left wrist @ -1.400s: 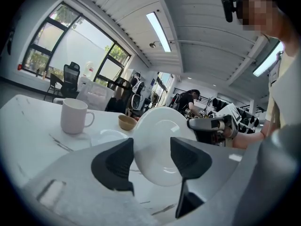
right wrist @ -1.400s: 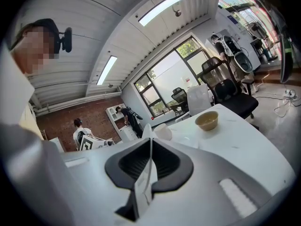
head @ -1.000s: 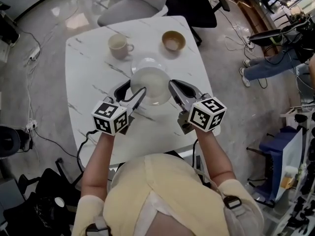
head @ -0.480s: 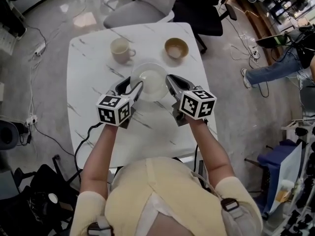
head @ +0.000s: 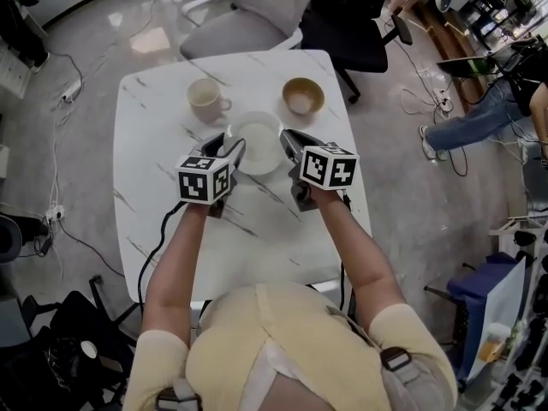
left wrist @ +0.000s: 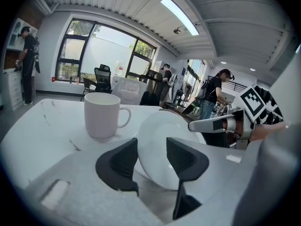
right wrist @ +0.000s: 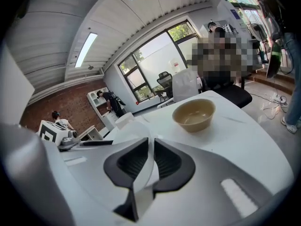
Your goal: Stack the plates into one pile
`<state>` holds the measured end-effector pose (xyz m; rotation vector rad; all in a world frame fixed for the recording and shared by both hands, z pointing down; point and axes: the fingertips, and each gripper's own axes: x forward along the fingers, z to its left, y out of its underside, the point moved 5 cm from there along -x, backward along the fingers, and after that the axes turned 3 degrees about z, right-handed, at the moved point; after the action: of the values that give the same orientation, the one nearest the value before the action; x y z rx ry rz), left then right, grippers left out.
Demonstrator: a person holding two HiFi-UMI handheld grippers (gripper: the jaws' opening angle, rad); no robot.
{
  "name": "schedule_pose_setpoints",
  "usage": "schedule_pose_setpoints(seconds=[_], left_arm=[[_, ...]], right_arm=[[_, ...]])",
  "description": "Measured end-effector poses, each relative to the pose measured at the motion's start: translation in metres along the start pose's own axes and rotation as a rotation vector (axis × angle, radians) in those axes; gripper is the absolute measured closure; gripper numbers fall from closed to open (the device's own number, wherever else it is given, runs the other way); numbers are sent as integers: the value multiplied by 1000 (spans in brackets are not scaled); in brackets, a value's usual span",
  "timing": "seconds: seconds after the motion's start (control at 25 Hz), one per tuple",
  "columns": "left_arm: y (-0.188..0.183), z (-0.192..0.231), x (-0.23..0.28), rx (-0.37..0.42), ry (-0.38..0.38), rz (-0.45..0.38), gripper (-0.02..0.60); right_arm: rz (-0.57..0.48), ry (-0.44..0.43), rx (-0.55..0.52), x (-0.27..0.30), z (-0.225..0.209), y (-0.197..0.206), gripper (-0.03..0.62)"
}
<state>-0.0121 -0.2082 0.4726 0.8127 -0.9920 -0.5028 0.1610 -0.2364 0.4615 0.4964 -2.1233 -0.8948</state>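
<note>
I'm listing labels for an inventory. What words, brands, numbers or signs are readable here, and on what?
No readable words, brands or numbers anywhere.
Cubes on the left gripper and right gripper: black-and-white square markers only, no letters.
Mug, bowl, plate: plain, no print.
Room behind the table: any print is too small to read.
</note>
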Motion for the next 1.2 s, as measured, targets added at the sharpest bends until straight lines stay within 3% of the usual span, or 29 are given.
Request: schedule_pose_setpoints(seconds=[0.2, 0.56, 1.2], left_arm=[[-2, 6, 14, -17, -44, 50, 393], [0, 9, 29, 27, -82, 97, 387], [6, 11, 40, 76, -124, 136, 382]], right_arm=[[37, 25, 9, 16, -11, -2, 548], [58, 93, 22, 27, -24, 2, 545], [70, 156, -71, 43, -28, 7, 537]])
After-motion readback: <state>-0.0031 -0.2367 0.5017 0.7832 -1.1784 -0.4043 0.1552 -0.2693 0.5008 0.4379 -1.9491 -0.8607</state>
